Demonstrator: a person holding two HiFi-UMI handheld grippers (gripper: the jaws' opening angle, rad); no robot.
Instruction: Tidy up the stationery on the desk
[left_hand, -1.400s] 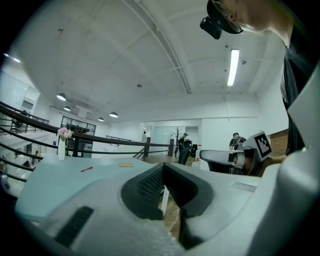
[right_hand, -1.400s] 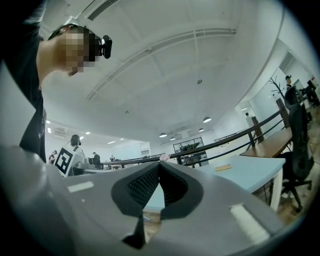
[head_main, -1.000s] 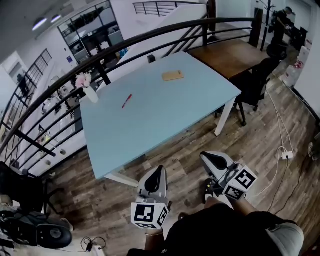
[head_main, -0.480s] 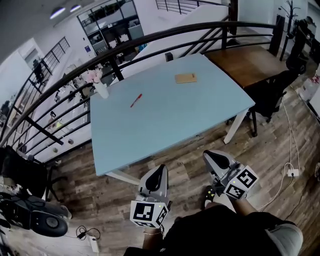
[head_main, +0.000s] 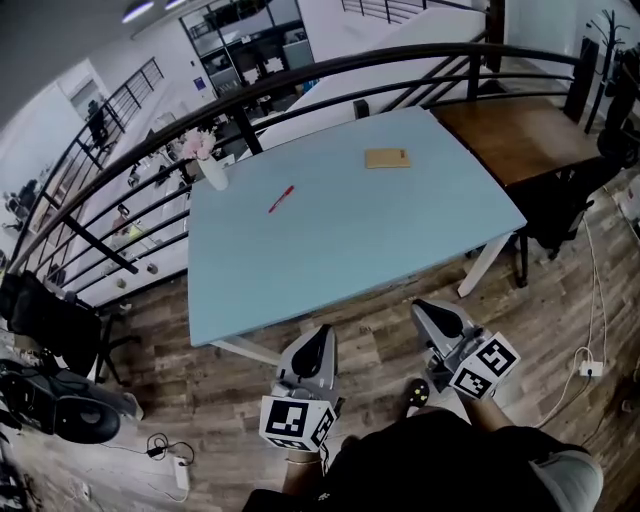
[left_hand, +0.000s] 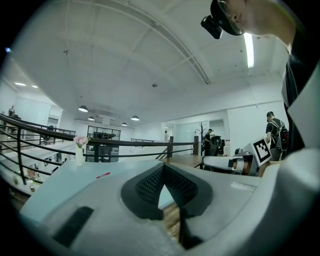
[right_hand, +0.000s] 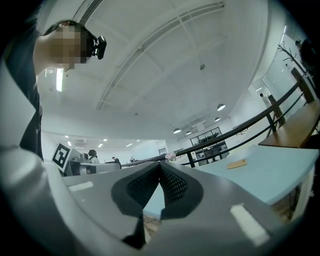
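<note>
A light blue desk (head_main: 350, 250) stands ahead of me. On it lie a red pen (head_main: 281, 198) at the far left and a tan notebook (head_main: 386, 158) at the far right. My left gripper (head_main: 318, 340) and right gripper (head_main: 428, 310) hang over the wooden floor just short of the desk's near edge, both shut and empty. The left gripper view shows the pen (left_hand: 103, 175) on the desk beyond the closed jaws. In the right gripper view the notebook (right_hand: 236, 163) lies at the right.
A white vase with pink flowers (head_main: 208, 165) stands at the desk's far left corner. A black railing (head_main: 330, 70) runs behind the desk. A brown table (head_main: 520, 135) adjoins on the right, with a dark chair (head_main: 560, 205). Cables and a bag lie on the floor at the left.
The desk has come closer and shifted right in the head view as I walked toward it. Both grippers stay shut and low in front of me.
</note>
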